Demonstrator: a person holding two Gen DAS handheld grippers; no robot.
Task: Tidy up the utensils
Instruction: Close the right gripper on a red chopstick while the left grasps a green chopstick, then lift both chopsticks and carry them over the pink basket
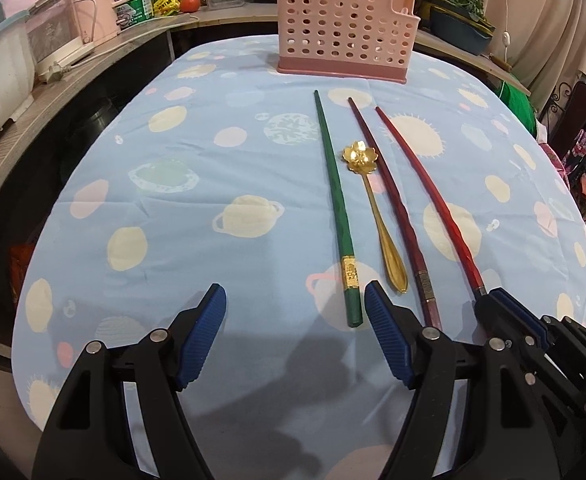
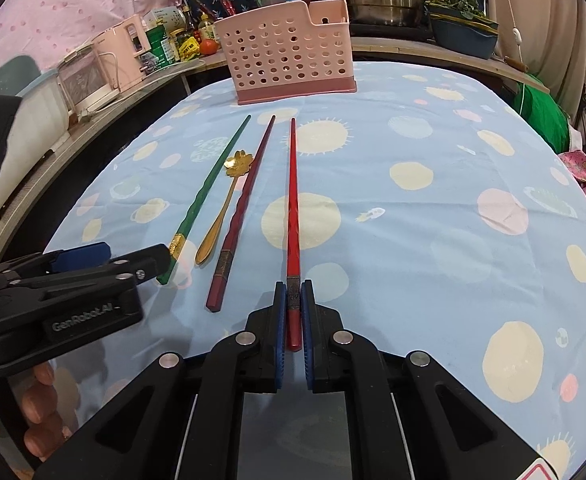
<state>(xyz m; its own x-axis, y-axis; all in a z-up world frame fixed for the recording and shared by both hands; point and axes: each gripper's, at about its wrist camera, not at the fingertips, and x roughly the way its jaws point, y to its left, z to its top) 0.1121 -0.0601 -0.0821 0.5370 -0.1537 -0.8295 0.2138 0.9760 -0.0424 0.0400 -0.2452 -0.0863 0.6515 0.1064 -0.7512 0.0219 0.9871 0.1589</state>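
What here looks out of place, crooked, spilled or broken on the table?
Nothing looks spilled or broken. The green chopstick, gold spoon, dark red chopstick and bright red chopstick lie in a tidy row before the pink holder. The only oddity: the three chopsticks differ in colour.

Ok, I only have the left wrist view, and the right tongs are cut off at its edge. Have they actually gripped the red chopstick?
Observer: Yes. The right tongs are shut on the red chopstick, with a blue pad on each side.
Operator: Where along it?
Observer: At its thick end, beside the dark band. The butt reaches back between the pads.
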